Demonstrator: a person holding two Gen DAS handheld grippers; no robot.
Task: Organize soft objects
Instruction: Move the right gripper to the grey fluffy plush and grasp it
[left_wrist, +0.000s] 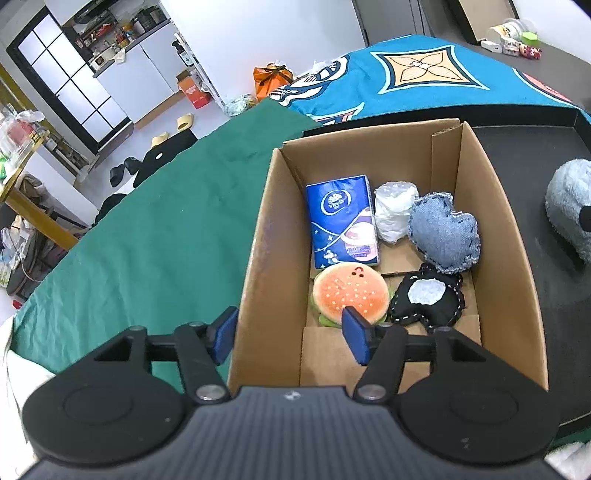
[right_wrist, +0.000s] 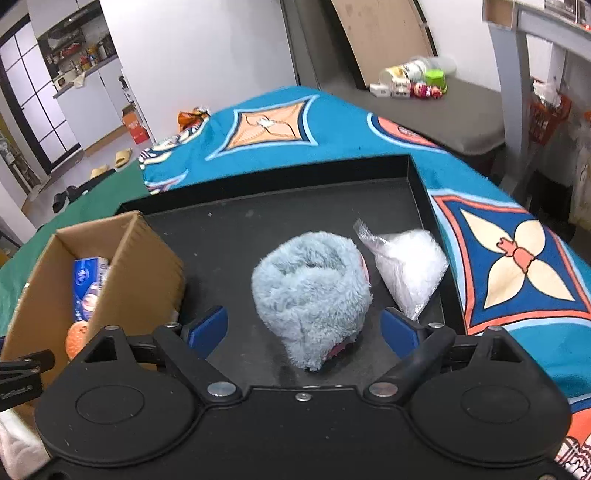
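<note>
The right gripper hangs wide and empty over the fluffy blue plush, mid black tray, beside its right edge's plastic bag. Light, squashy; pinch its middle. The left gripper, half-spread, straddles the cardboard box wall.

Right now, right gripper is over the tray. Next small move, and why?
Probably ease the right gripper forward and down so its open fingers straddle the fluffy blue plush, then close. The plush lies on the black tray just ahead of the fingers, untouched, while the cardboard box beside it already holds other soft items.
</note>
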